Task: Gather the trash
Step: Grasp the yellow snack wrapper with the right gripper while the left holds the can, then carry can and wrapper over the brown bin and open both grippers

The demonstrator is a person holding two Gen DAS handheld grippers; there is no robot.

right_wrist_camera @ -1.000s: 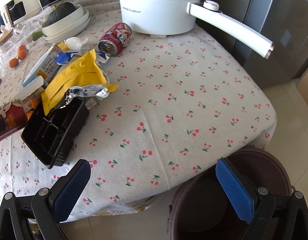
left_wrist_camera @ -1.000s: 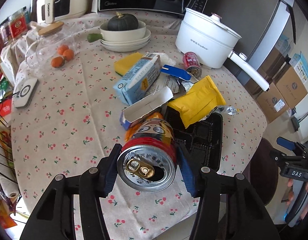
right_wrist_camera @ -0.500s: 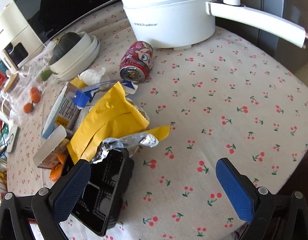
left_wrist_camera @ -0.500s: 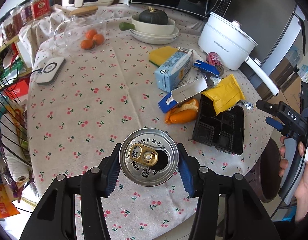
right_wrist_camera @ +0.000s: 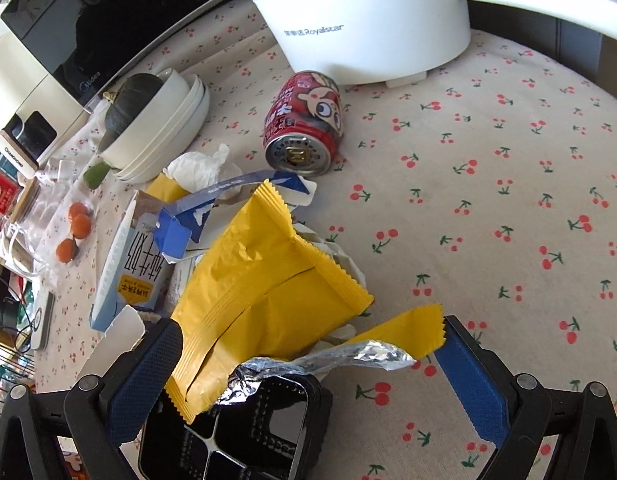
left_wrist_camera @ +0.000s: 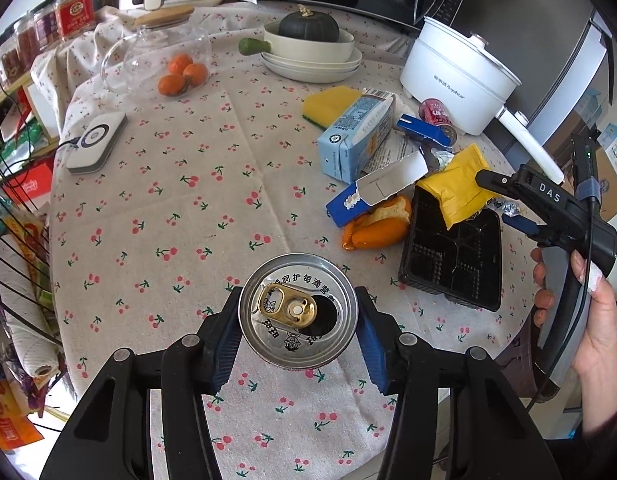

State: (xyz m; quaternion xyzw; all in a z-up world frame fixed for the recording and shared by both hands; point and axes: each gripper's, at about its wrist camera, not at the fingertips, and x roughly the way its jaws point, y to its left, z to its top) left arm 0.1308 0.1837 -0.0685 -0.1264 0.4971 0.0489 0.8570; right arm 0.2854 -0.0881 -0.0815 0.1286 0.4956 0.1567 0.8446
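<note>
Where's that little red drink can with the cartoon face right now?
The red can lies on its side on the cherry-print tablecloth, right in front of the white cooking pot, just beyond the yellow wrapper.

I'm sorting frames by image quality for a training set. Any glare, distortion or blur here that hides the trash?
Left wrist view: strong fisheye bending with dark corners; the can in the left gripper is sharp, its lid bright yet readable. Right wrist view: sunlight glints off the foil wrapper; the yellow packet stays clear.
</note>
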